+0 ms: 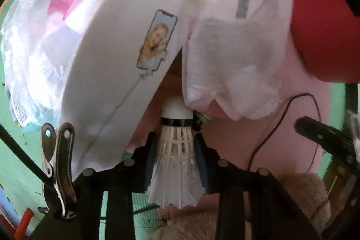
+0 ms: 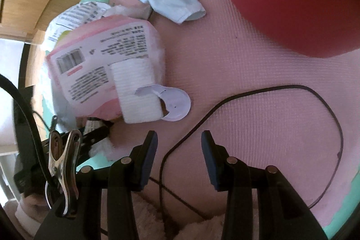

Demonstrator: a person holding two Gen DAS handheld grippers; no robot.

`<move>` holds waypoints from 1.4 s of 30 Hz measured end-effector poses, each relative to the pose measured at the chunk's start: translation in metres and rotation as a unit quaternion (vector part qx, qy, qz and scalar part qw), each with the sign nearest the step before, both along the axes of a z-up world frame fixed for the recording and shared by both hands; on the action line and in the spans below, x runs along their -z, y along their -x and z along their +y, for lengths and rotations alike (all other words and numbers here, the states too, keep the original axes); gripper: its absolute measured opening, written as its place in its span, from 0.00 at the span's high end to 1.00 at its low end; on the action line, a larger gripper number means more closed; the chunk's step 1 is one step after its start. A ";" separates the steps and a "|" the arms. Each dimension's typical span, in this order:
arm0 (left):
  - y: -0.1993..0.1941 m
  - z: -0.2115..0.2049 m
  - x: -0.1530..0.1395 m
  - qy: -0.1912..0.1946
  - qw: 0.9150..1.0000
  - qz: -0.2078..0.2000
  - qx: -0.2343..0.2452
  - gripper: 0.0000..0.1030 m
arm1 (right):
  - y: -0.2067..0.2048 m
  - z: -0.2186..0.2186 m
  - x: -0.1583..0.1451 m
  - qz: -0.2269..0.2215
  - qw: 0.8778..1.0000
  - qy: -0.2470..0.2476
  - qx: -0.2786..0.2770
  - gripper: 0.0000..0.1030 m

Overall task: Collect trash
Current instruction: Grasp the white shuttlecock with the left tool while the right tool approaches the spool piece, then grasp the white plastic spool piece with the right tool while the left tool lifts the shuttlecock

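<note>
Between left gripper (image 1: 176,151) pads: white feathered shuttlecock (image 1: 176,163), clamped. Right gripper (image 2: 179,151) jaws apart, empty, over pink foam mat (image 2: 247,73); pink-white plastic packet (image 2: 99,64) at ten o'clock.

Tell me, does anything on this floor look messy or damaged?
Yes. The pink wipes packet lies with its round sticker lid peeled open and torn. A crumpled white cloth sits beside it, and a loose black cable loops across the pink mat.

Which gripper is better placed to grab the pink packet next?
Right. The right gripper is open and empty, with the pink packet lying just ahead and to one side on the mat. The left gripper is already shut on a shuttlecock.
</note>
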State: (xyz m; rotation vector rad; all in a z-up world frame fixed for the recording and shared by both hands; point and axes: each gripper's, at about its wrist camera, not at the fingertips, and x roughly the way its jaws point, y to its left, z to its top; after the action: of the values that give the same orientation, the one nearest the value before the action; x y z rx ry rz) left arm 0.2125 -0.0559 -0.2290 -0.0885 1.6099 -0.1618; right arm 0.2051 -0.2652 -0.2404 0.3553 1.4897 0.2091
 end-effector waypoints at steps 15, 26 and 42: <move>0.019 0.026 -0.039 0.033 0.999 -0.024 -0.009 0.67 | -0.038 0.034 0.021 -0.035 0.990 0.068 -0.117 0.52; 0.025 0.023 -0.042 0.036 0.999 -0.031 -0.013 0.67 | -0.059 0.043 0.033 -0.041 0.984 0.075 -0.154 0.53; 0.037 0.030 -0.076 0.037 0.998 -0.055 -0.024 0.67 | -0.039 0.003 0.002 -0.055 0.992 0.065 -0.094 0.70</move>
State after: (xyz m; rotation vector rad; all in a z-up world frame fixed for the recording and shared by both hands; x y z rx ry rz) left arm 0.1753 -0.0261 -0.1530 -0.1731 1.4911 -0.1854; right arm 0.2437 -0.2621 -0.2420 0.0970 1.4189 0.2757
